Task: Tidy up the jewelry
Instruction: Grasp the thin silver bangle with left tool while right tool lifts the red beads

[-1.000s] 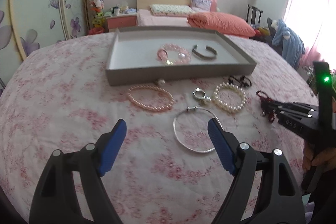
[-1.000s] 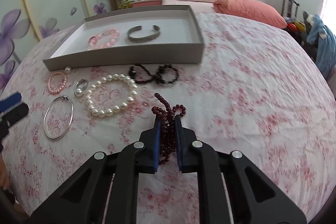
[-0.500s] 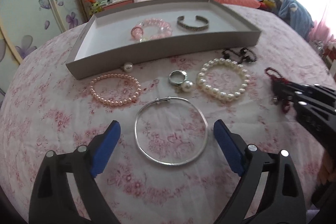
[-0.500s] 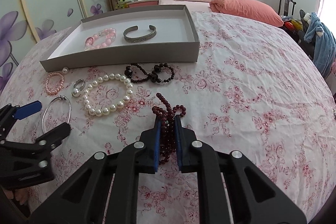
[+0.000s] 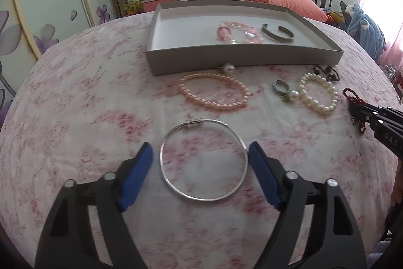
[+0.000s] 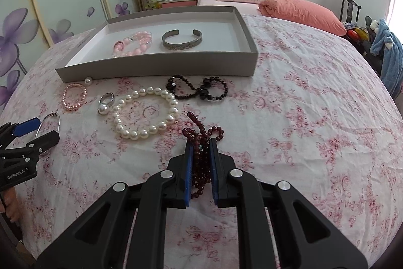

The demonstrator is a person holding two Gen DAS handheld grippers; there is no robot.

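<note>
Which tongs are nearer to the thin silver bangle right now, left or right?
Left. The left tongs straddle the silver bangle, their jaws closing but not yet pressing it. The right tongs sit off to the side, clamped on the dark red beads.

Left gripper [image 5: 200, 150] angled down, jaws wide, closing, pads clear of contact. Right gripper [image 6: 200, 146] angled down, jaws clamped nearly together.

Both wrist views close, angled down, facing tray [image 5: 241, 58]; share jewelry spread.
</note>
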